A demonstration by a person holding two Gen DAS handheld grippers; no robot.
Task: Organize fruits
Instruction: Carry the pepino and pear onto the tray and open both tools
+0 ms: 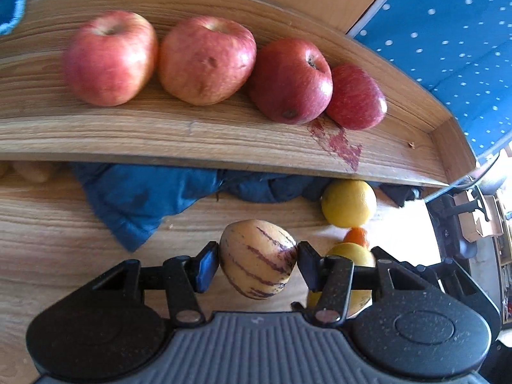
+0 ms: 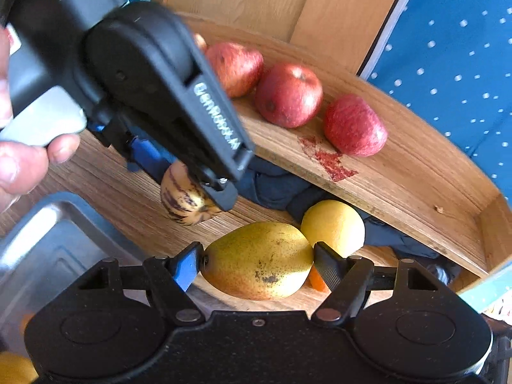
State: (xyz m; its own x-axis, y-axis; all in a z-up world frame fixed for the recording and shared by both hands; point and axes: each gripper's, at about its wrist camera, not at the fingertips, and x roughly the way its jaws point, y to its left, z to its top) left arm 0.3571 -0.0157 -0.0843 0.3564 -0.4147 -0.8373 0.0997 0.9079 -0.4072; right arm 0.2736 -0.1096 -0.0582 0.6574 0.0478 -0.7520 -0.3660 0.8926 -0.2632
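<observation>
My left tongs grip the striped melon, my right tongs the pear lengthwise, both below the apple shelf ahead.

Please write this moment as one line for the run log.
left gripper: shut on striped fruit | right gripper: shut on pear | shelf: four apples in a row | lemon: lower surface
</observation>
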